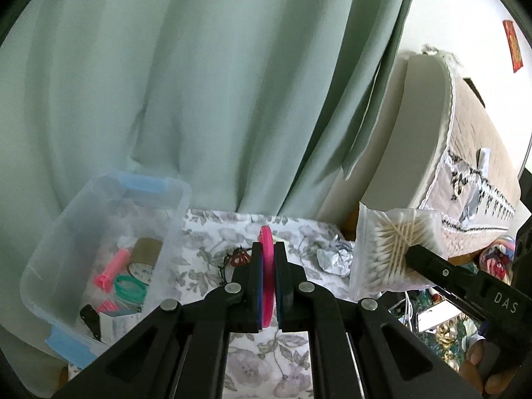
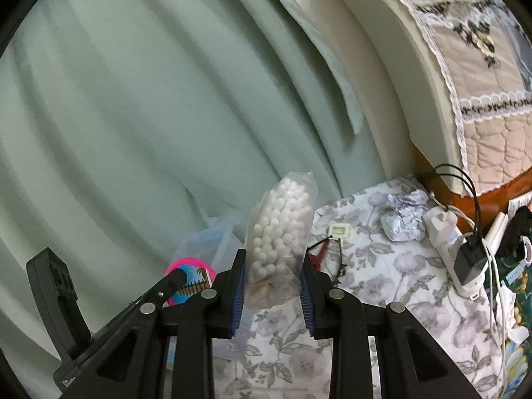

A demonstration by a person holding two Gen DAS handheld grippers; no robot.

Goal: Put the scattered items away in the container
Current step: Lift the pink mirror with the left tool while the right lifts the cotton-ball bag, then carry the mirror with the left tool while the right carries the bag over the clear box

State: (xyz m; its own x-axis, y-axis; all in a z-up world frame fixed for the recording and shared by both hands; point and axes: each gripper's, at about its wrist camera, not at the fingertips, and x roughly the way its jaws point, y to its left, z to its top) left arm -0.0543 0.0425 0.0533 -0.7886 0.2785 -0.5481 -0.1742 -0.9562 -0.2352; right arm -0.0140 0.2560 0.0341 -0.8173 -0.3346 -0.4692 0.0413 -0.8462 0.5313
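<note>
My left gripper (image 1: 267, 286) is clamped tight on a flat pink disc (image 1: 267, 266), held edge-on between its pads above the flowered cloth (image 1: 252, 359). From the right camera the disc (image 2: 189, 279) shows a blue and striped face. My right gripper (image 2: 272, 286) is closed part-way on a clear bag of cotton swabs (image 2: 277, 232), gripped near its bottom so the bag stands up between the fingers. From the left camera that bag (image 1: 395, 249) hangs to the right of the disc, with one right finger (image 1: 429, 262) across it.

Just past the left fingertips, a small dark red tangle (image 1: 237, 259) lies on the cloth. In the right view, red-handled scissors (image 2: 319, 252) and a small white square frame (image 2: 339, 231) lie just beyond the bag, with a dark chain (image 2: 340, 266) near them. Farther right sits a crumpled foil ball (image 2: 404, 219), and beside it a white power strip (image 2: 449, 242) with a black plug and cables.

The clear bin (image 1: 99, 249) with blue latches stands at the left edge of the cloth. Inside it are a pink comb-like piece (image 1: 111, 267), a green ring (image 1: 131, 287) and a tape roll (image 1: 146, 252). In the right view my own bag and left gripper hide most of the bin.

Behind everything hangs a pale green curtain (image 1: 199, 83). To the right is a sofa arm (image 1: 415, 126) under a quilted cover (image 1: 482, 153).
</note>
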